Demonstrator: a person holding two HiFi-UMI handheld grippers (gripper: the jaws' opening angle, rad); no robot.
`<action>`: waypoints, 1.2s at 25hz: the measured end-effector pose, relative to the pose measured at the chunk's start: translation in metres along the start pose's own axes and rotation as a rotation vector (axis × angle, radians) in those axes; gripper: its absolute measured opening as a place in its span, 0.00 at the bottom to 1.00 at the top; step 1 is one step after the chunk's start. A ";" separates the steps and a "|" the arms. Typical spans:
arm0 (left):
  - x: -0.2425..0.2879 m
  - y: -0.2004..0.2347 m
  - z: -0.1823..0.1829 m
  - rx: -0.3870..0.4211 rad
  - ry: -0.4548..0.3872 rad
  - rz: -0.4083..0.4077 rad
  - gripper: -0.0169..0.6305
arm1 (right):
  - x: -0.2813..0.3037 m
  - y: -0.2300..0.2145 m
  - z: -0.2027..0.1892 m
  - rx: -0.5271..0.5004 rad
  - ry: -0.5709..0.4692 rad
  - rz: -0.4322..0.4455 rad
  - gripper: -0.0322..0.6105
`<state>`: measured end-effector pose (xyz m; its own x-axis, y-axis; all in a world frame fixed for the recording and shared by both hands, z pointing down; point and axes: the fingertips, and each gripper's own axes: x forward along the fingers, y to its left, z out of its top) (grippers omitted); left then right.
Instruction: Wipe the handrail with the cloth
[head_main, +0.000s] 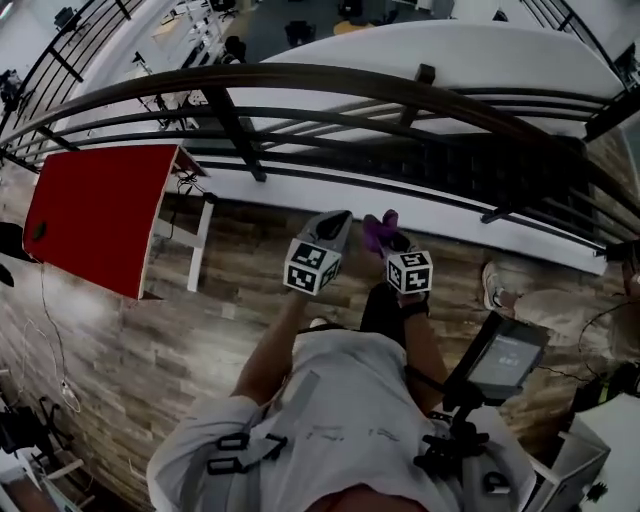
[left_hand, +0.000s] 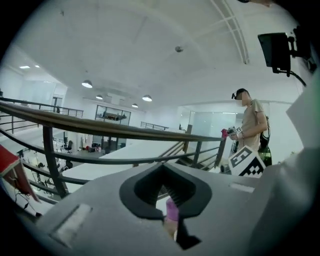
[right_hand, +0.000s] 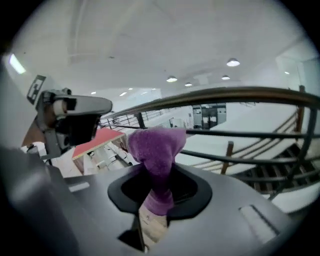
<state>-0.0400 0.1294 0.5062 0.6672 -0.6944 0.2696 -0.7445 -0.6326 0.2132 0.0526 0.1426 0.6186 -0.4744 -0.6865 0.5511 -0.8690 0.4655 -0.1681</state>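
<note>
The right gripper (right_hand: 160, 192) is squeezing the purple cloth (right_hand: 155, 147) tight, near the handrail (head_main: 330, 74) but not touching it, and the left gripper (left_hand: 167, 192) is sitting closed beside it, so the cloth should be going up onto the rail and pressing down gently.

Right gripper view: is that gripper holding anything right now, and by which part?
Yes. The right gripper is shut on the purple cloth, pinched at its bunched lower part; the loose top flares out above the jaws.
</note>
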 end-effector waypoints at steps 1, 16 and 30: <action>-0.014 0.004 0.015 0.005 -0.033 0.013 0.03 | -0.010 0.016 0.020 -0.054 -0.031 0.015 0.19; -0.116 -0.022 0.174 0.130 -0.486 0.250 0.03 | -0.145 0.076 0.234 -0.314 -0.468 -0.166 0.19; -0.056 -0.055 0.165 0.147 -0.307 0.155 0.03 | -0.158 0.065 0.254 -0.262 -0.541 -0.132 0.19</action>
<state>-0.0327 0.1469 0.3244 0.5389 -0.8423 -0.0105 -0.8411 -0.5387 0.0489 0.0356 0.1395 0.3133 -0.4288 -0.9020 0.0496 -0.8944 0.4316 0.1174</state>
